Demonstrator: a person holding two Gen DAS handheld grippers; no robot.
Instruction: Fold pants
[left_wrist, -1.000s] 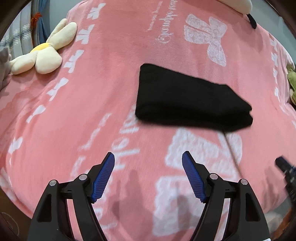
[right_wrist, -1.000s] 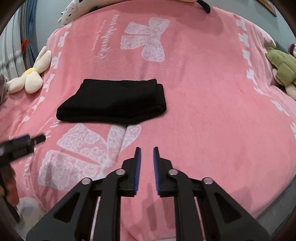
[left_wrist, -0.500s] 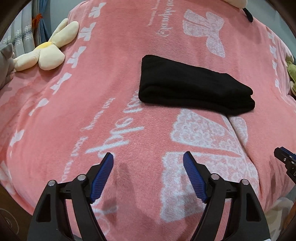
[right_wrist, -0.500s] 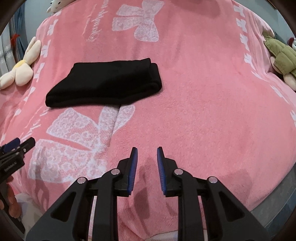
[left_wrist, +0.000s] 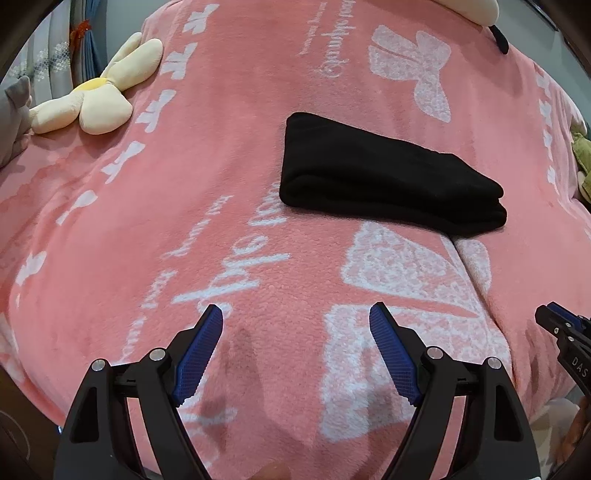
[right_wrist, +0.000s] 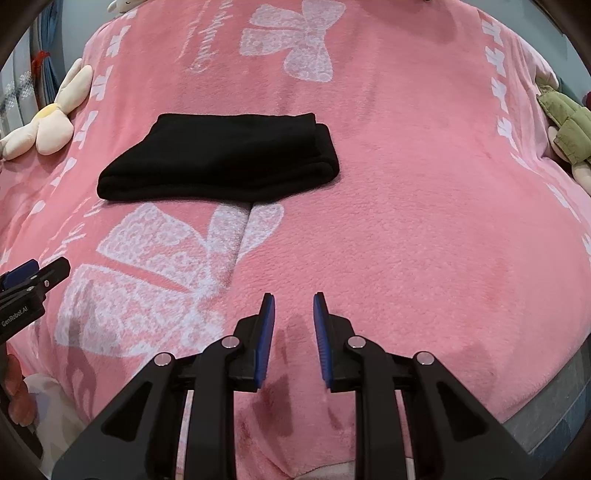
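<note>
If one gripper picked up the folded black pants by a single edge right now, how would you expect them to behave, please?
The black pants look like soft, thick fleece in stacked layers, so they would probably droop and unfold rather than hold shape. The fuzzy pink blanket beneath likely grips them, so a push would probably bunch the layers, not slide them. No roll or breakage risk.

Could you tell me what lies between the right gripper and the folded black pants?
Only the pink blanket, with a white bow print on it, lies between the right gripper and the black pants, in the right wrist view.
</note>
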